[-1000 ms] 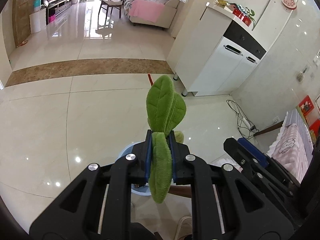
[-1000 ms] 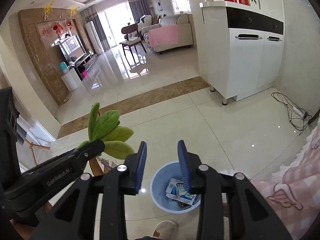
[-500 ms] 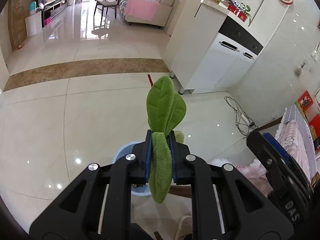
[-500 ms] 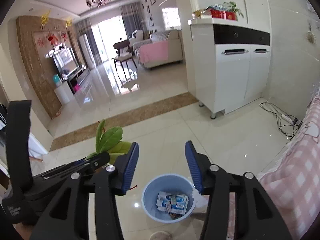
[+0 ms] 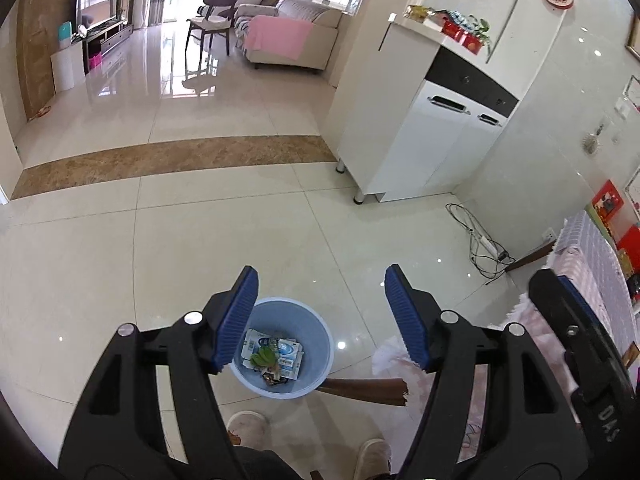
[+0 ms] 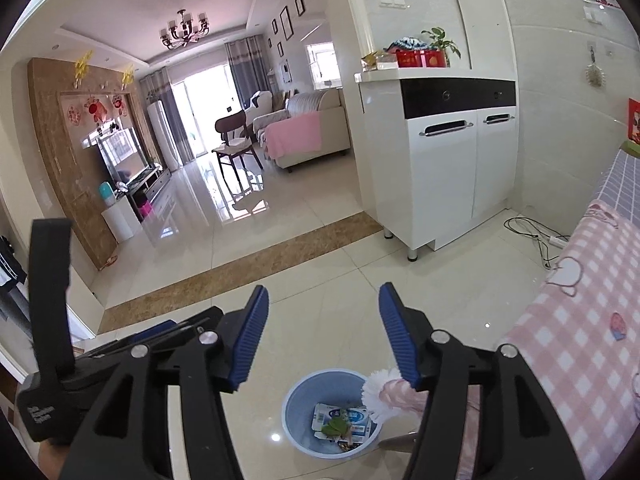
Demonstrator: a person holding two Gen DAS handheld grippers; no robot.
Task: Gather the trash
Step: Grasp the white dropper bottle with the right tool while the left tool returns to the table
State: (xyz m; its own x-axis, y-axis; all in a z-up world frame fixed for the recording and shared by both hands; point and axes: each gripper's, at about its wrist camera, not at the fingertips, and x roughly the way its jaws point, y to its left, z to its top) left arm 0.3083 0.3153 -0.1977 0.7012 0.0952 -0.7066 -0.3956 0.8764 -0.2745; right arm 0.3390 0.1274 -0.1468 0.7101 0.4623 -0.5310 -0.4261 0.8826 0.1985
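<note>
A light blue bin (image 5: 316, 330) stands on the tiled floor below me, also in the right wrist view (image 6: 298, 404). Inside it the green plush leaves (image 5: 263, 357) lie on blue and white cartons (image 5: 290, 351); both show in the right wrist view, leaves (image 6: 335, 426) on cartons (image 6: 352, 416). My left gripper (image 5: 320, 316) is open and empty, high above the bin. My right gripper (image 6: 322, 336) is open and empty, also above the bin. The right gripper's body (image 5: 576, 340) shows at the left view's right edge.
A table with a pink checked cloth (image 6: 576, 312) stands to the right, its wooden edge (image 5: 368, 388) beside the bin. A white cabinet (image 5: 420, 128) stands ahead right, with cables (image 5: 476, 236) on the floor. My slippers (image 5: 246, 424) are below.
My left gripper was shut on the green plush leaves; it has opened and the leaves now lie in the bin. My right gripper has opened wider and risen.
</note>
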